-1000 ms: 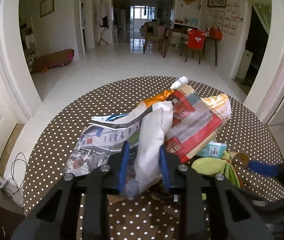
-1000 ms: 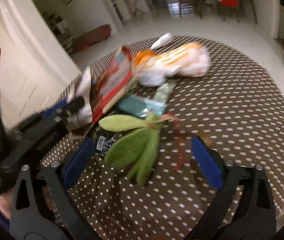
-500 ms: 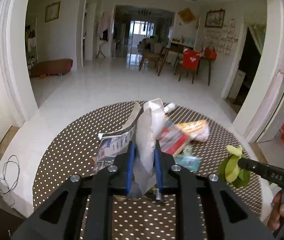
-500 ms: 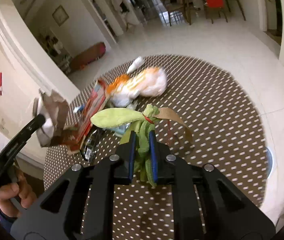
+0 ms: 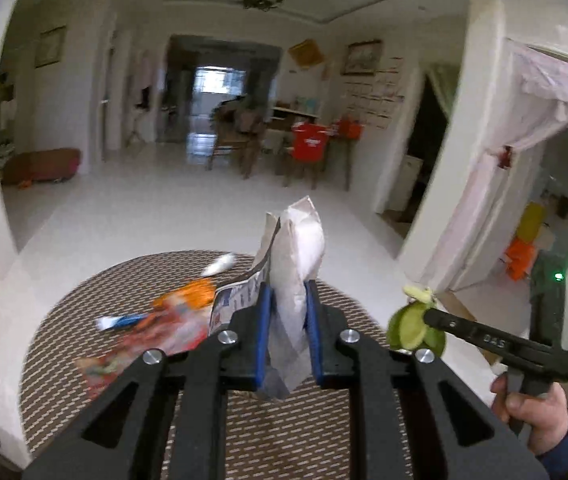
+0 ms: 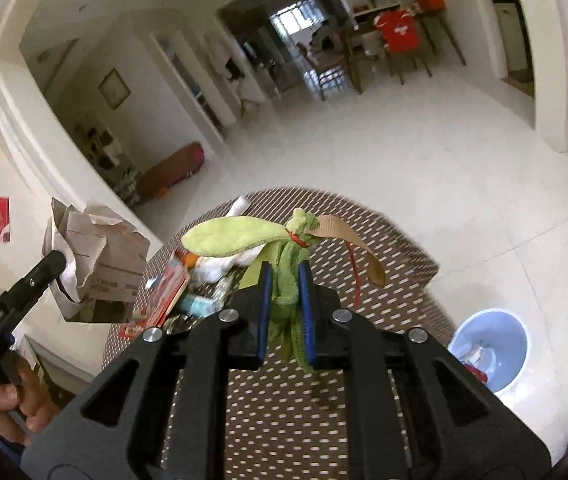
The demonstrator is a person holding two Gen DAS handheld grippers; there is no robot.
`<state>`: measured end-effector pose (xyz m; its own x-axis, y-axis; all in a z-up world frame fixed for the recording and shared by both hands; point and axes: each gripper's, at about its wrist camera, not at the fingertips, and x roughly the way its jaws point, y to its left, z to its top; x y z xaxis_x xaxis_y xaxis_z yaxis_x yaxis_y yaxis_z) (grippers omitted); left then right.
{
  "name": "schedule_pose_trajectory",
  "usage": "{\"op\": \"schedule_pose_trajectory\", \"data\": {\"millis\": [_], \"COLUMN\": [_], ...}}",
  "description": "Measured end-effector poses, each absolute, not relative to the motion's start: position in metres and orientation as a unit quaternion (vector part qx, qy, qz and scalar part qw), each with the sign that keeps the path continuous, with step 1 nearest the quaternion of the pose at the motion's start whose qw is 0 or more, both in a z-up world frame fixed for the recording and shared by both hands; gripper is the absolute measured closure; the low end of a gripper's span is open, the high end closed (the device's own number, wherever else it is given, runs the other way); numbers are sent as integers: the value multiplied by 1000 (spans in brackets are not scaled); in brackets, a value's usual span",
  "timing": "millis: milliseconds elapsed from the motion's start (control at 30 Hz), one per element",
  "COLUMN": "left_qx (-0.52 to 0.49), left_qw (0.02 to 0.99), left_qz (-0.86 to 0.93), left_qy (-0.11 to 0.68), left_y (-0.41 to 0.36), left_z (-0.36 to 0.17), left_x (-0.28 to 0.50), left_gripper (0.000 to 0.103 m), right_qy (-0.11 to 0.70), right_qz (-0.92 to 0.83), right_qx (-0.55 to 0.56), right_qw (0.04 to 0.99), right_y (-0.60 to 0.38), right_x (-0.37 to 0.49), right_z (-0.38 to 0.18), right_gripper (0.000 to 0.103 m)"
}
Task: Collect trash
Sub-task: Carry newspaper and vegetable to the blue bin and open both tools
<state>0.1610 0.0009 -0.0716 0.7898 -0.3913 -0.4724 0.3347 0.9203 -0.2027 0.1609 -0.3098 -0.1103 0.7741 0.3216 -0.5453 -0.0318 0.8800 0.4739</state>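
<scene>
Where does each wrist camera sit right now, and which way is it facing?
Left wrist: sits behind the left gripper, facing over the round brown dotted table toward the dining room; its blue pads clamp a crumpled grey newspaper; the right gripper and hand show at right.
Right wrist: sits behind the right gripper, tilted down at the table and a light blue plastic bin on the floor; pads clamp a green fabric bundle; the other hand shows at left.
Shared: table, both held items, red-draped chair.

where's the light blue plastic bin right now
In the right wrist view the light blue plastic bin sits on the white floor at lower right, just past the edge of the round dotted table, holding some trash.
</scene>
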Motion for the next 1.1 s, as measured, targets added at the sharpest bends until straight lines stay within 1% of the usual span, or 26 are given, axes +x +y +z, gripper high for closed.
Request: {"op": "schedule_pose_trajectory", "data": {"millis": [200, 433, 600, 767, 900, 967, 1000, 1067, 1100], "left_qx": [-38, -45, -44, -16, 5, 11, 14, 17, 17], "left_qw": [926, 880, 837, 805, 781, 768, 762, 751, 746], "left_qz": [-270, -364, -406, -408, -401, -397, -395, -389, -388], "left_qy": [260, 301, 366, 431, 478, 503, 513, 533, 541], "left_y": [-81, -180, -256, -323, -361, -376, -380, -390, -394], "left_z": [-66, -94, -137, -196, -242, -264, -273, -291, -296], "left_x": [171, 190, 214, 232, 244, 253, 256, 265, 271], "left_gripper": [87, 87, 87, 87, 87, 87, 87, 84, 84], "right_qy": [296, 305, 335, 387, 421, 432, 437, 445, 447], "right_qz": [47, -31, -65, -97, -109, -111, -111, -115, -113], "right_qx": [253, 278, 321, 355, 380, 390, 400, 412, 421], "right_qw": [920, 910, 884, 846, 816, 806, 798, 787, 781], "right_y": [-385, -466, -515, -554, -579, -584, -589, -598, -603], "right_x": [141, 127, 129, 143, 154, 161, 164, 171, 172], "right_z": [-105, -130, -172, -234, -283, -298, -309, -324, -330], "right_gripper": [89, 89, 89, 89, 89, 89, 86, 86, 80]}}
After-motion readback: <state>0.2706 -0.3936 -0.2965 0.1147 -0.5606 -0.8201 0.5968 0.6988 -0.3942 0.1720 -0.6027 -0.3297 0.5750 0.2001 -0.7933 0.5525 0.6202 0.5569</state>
